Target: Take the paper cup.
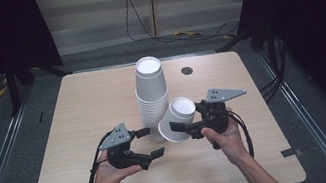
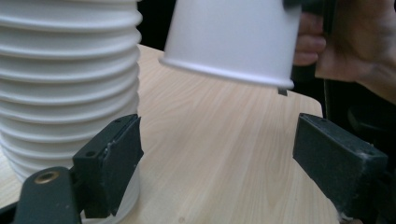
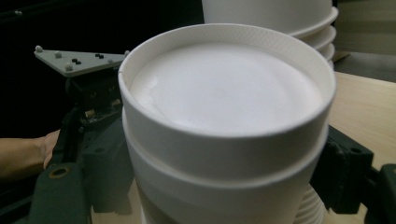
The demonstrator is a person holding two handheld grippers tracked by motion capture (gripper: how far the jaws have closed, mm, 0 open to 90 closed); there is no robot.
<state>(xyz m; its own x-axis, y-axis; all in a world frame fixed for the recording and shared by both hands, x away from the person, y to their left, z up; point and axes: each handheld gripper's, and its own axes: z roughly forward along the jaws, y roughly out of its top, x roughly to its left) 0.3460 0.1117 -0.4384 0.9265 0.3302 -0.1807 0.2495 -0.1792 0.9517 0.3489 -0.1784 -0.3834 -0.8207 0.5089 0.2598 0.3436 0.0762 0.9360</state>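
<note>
Right tool (image 1: 183,128): jaws clamped on the sides of a white paper cup (image 1: 179,118), one jaw on each flank as seen in the right gripper view (image 3: 224,140). Cup is tilted, its closed base turned up toward the camera above, and lifted clear of the worktop (image 1: 78,111); in the left gripper view it hangs above the wood with a gap beneath its rim (image 2: 233,42). It looks to be two nested cups, a second rim showing just below the first in the right gripper view.

Left tool (image 1: 152,141): jaws apart, nothing between them; bare worktop shows in the gap. One jaw sits just beside the foot of the cup stack (image 1: 152,98).

Cup stack: tall, upside down, standing upright mid-worktop, just left of the held cup; whether the two touch I cannot tell.

Small dark round disc (image 1: 187,70) set in the worktop behind the stack, near the far edge
</note>
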